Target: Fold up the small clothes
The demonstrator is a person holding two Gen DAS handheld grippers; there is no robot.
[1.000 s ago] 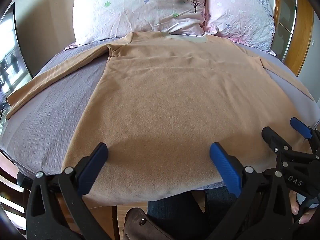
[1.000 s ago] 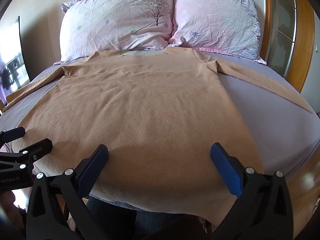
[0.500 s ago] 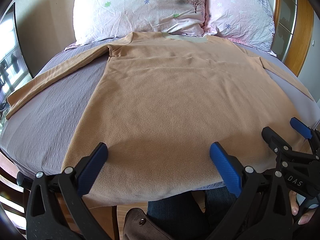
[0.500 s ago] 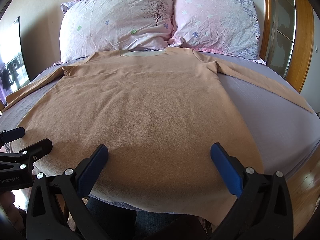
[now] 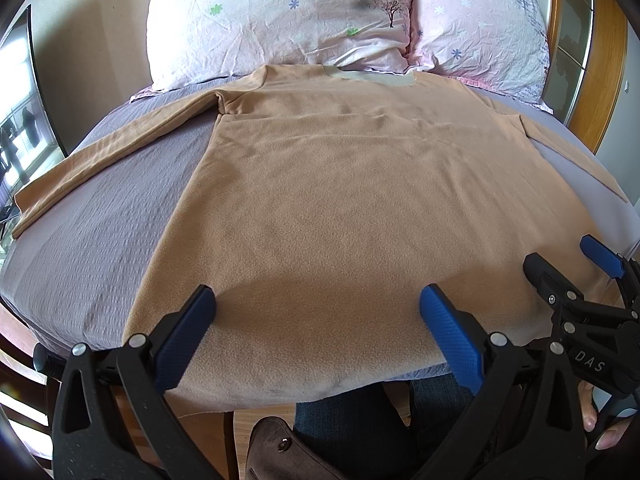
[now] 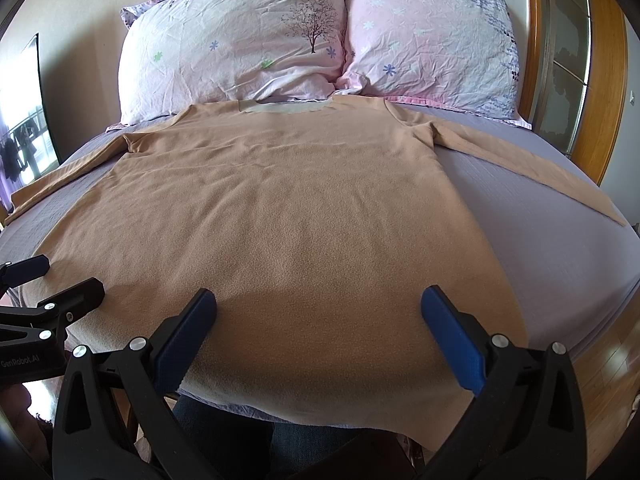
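Blue-padded and spread wide, holding nothing, the left gripper (image 5: pixel 316 320) and right gripper (image 6: pixel 318 320) hover over the hem at the bed's (image 6: pixel 560 240) foot edge. The tan long-sleeved shirt (image 6: pixel 280 216) lies flat, unfolded, its long axis running from hem to collar toward the pillows (image 6: pixel 240 52), sleeves reaching toward both side edges. Folding seems not yet begun; the next move likely calls for pinching a sleeve or a hem corner.

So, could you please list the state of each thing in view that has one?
Shirt: spread flat on the bed, unfolded, sleeves out, hem over the near edge.
Left tool: open, empty, above the hem.
Right tool: open, empty, above the hem.
Pillows: side by side at the headboard, past the collar.
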